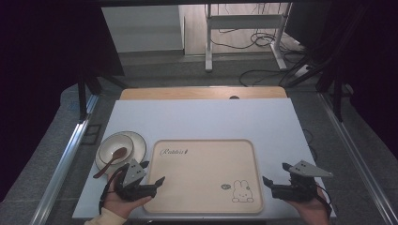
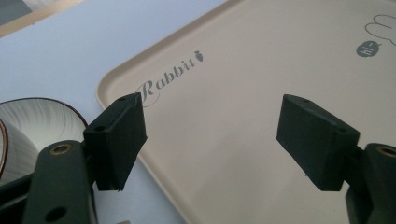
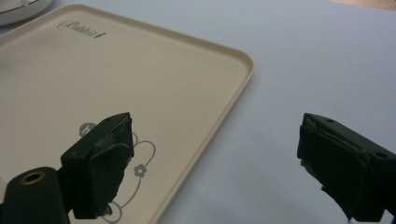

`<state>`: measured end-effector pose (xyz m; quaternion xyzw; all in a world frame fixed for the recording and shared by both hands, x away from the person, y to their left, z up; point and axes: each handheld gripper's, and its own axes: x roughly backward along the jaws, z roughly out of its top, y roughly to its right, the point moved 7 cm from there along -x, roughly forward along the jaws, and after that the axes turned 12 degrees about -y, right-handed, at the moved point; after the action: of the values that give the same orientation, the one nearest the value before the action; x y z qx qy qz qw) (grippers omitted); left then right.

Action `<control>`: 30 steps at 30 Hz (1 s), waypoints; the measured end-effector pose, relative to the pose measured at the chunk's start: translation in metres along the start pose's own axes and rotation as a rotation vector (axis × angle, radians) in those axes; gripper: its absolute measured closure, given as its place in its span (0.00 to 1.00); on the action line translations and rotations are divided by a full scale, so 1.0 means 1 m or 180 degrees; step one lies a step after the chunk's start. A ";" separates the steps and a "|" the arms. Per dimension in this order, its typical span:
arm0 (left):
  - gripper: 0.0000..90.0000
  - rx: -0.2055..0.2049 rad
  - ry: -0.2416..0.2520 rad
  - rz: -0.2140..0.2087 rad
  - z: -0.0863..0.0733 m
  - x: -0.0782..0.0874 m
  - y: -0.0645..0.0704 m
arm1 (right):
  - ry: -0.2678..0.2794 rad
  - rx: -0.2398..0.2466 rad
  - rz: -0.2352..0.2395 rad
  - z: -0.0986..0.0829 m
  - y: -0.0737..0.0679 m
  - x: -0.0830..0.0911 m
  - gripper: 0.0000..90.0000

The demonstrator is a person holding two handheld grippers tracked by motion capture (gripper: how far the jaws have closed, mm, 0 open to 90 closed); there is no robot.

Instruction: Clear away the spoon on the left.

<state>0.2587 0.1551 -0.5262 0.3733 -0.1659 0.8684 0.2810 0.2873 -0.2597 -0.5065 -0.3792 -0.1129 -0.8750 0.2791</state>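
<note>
I am looking down on the white table and I am seeing a beige tray lying flat in the near middle of it. The near edge of the tray is lying close to the near edge of the table. Behind the tray a wide band of bare table is staying free, and to the right of the tray there is also free surface up to the table's right edge. On the left side the room is smaller: a plate with a bowl on it is standing just beside the tray's left rim, and a wooden spoon is leaning in the bowl with its handle pointing toward the near left.

I am holding the left gripper at the near left corner of the tray. In the left gripper view its jaws are standing wide apart and released, one over the table beside the rim, the other over the tray's floor; they are grasping nothing, and I cannot tell if they are touching the tray.

I am holding the right gripper just beside the tray's near right corner. Its jaws are also spread wide and holding nothing. In the right gripper view one jaw is standing over the rabbit drawing on the tray, the other over bare table, so the tray's right rim is running between them.
</note>
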 end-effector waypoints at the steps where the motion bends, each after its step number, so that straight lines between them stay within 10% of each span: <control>1: 0.27 -0.0003 0.0003 0.0008 0.001 0.000 0.000 | 0.0000 0.0000 0.0000 0.000 0.000 0.000 0.14; 30: 0.27 -0.0059 0.0013 -0.0003 -0.005 0.005 0.002 | -0.0095 0.0100 0.0027 -0.002 -0.004 -0.004 0.16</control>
<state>0.2523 0.1576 -0.5259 0.3690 -0.1732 0.8675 0.2852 0.2867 -0.2557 -0.5107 -0.3882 -0.1291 -0.8662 0.2870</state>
